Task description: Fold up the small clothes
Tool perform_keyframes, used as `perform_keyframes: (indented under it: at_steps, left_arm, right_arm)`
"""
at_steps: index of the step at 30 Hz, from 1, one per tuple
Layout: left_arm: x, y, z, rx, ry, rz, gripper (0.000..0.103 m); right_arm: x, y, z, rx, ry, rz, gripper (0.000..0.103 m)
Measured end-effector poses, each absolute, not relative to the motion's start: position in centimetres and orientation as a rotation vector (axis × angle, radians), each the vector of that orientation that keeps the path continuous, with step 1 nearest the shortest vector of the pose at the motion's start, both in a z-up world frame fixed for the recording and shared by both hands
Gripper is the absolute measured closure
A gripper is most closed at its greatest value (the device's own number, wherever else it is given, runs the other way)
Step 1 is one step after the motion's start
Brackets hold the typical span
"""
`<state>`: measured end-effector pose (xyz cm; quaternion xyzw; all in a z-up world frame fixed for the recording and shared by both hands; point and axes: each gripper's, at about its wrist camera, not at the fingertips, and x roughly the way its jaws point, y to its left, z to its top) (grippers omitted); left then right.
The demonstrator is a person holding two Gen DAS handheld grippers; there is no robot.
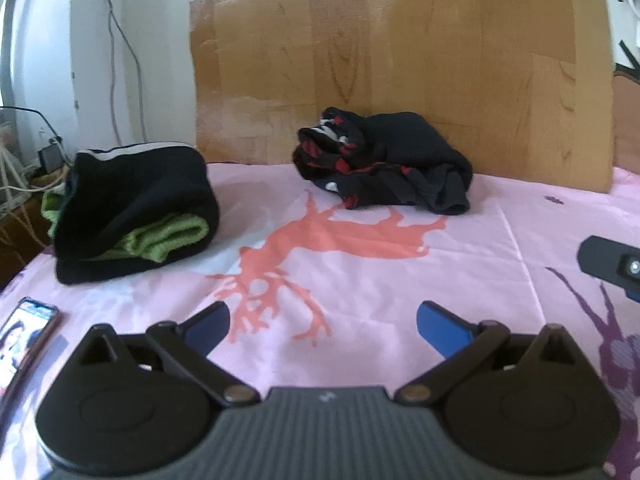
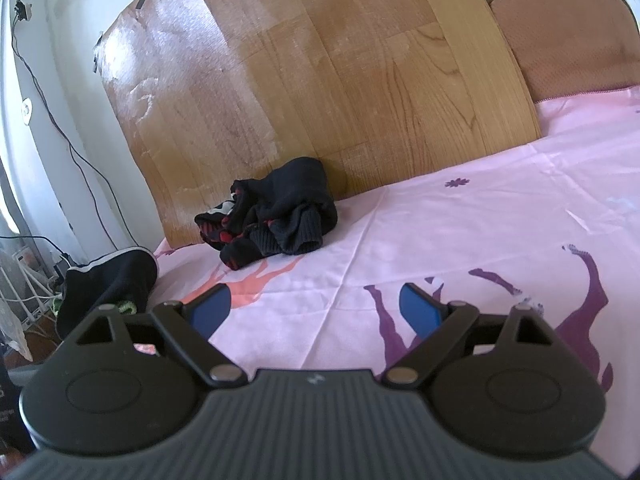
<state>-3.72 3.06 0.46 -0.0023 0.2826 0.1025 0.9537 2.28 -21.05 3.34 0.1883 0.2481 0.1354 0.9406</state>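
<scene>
- Your left gripper (image 1: 323, 326) hovers over the pink sheet (image 1: 500, 248) with its blue pads (image 1: 440, 326) spread wide and nothing between them, only the coral print on the cloth below
- Your right gripper (image 2: 316, 310) is likewise spread wide over the sheet, its blue pads (image 2: 416, 310) apart with bare fabric and a purple print between them; it grips nothing
- In the left wrist view part of that right gripper shows at the right edge, well apart from the clothes
- A phone (image 1: 28, 338) with a lit screen lies on the sheet at your near left, just beside the left gripper's body
- Further out on your left, near the bed's edge, sits a folded black garment (image 1: 136, 208) with a green piece (image 1: 168, 238) tucked into its fold
- Further still, towards the middle, a crumpled black and red pile of small clothes (image 1: 384, 164) lies unfolded on the sheet, right against the wooden board (image 1: 400, 60) that stands upright at the back; both grippers are well short of it
- Beyond the left edge of the bed, cables (image 1: 120, 40) run down the white wall
</scene>
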Motion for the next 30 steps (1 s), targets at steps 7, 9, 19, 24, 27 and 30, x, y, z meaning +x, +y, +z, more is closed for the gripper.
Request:
perform_keyframes:
  at_steps: [7, 9, 19, 24, 27, 30]
  left_arm:
    - [-4.0, 3.0, 0.9, 0.042, 0.591, 0.256, 0.000]
    - [-4.2, 3.1, 1.1, 0.047, 0.588, 0.266, 0.000]
    - [-4.7, 3.5, 2.2, 0.060, 0.567, 0.304, 0.000]
    - [-4.7, 3.4, 2.3, 0.064, 0.575, 0.304, 0.000]
    - [-4.8, 3.4, 2.2, 0.067, 0.583, 0.301, 0.000]
    - [-4.8, 3.3, 2.1, 0.071, 0.590, 0.299, 0.000]
  right_arm:
    - [2.3, -21.1, 3.3, 0.390, 0.506, 0.277, 0.010]
    - [2.3, -21.1, 3.3, 0.393, 0.506, 0.277, 0.010]
    - [2.3, -21.3, 3.4, 0.403, 0.508, 0.276, 0.010]
    - [2.3, -21.3, 3.4, 0.404, 0.508, 0.277, 0.010]
    - [2.3, -21.4, 3.4, 0.405, 0.508, 0.277, 0.010]
    - [2.3, -21.4, 3.4, 0.407, 0.509, 0.277, 0.010]
